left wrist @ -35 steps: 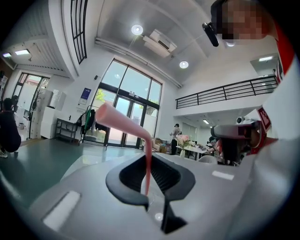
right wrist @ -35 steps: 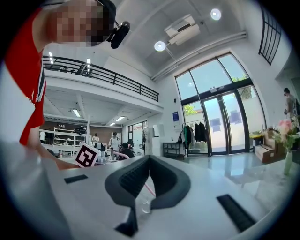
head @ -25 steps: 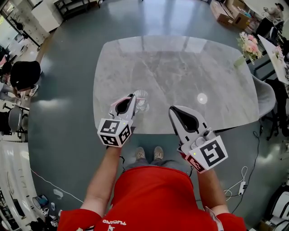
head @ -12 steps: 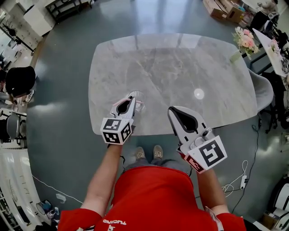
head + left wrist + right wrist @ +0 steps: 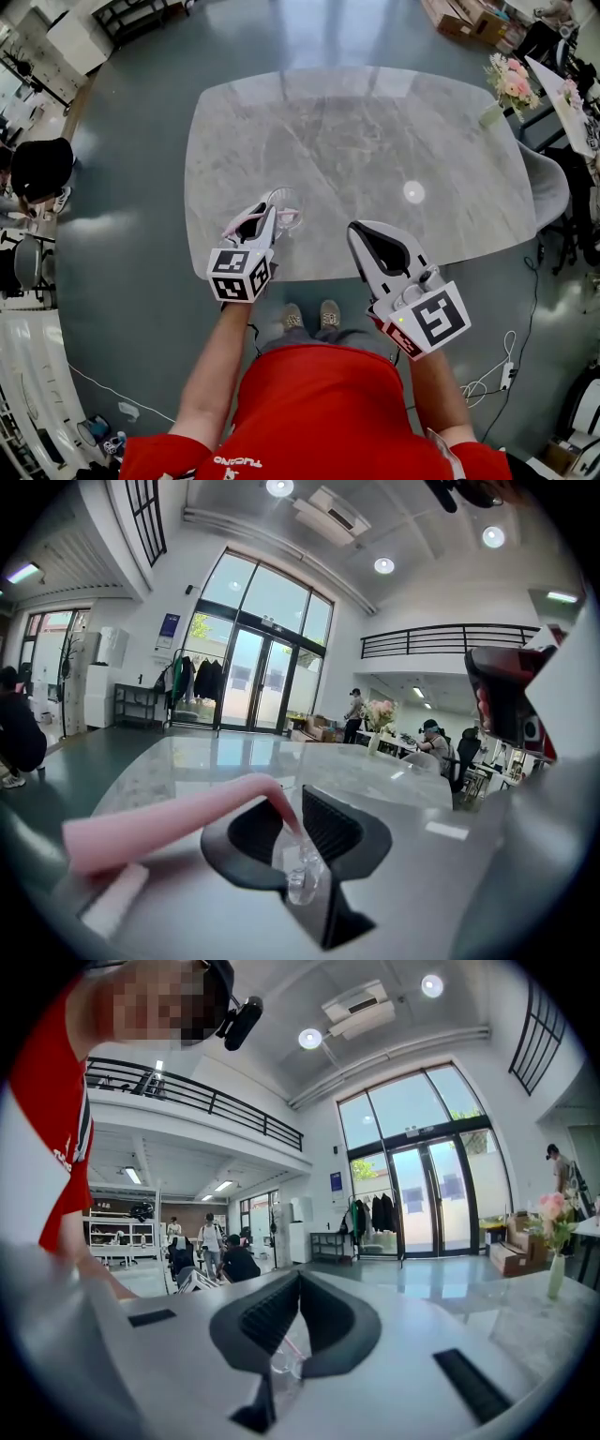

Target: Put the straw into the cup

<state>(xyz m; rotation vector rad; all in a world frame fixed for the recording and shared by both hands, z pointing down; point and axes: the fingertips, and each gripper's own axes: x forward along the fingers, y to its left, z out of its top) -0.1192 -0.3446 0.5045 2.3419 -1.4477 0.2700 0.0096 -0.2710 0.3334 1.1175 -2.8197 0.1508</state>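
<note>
Two grippers are sharing this moment over a grey marble counter [image 5: 375, 141], and we are holding one in each hand. Our left gripper [image 5: 265, 217] is reaching over the near edge of the counter, and its black fingers [image 5: 328, 827] are pinching a pink straw [image 5: 169, 822] between them. The straw's long part is sticking out to the left of the fingers, close to that gripper's camera, while its thin end is bending down through the gap between the fingers. Just beyond and below those fingers a clear cup [image 5: 286, 202] is standing upright on the counter near its front edge, and in the left gripper view we are seeing the cup [image 5: 300, 878] through the gap under the pinched straw. From the head view a bit of pink is showing at the cup's rim, but we cannot tell whether the straw's end is inside the cup or only above its mouth. Our right gripper [image 5: 359, 232] is hovering off to the right, well apart from the cup, over the counter's front edge. Its fingers [image 5: 267, 1312] are pressed together at the tips with nothing between them, and through the slit below the tips the cup [image 5: 281, 1363] is showing faintly with a pink line at it. Both marker cubes, left [image 5: 236, 274] and right [image 5: 433, 321], are facing up toward the head camera. Pink flowers [image 5: 511, 86] in a vase are standing on another table beyond the counter's far right corner.
</note>
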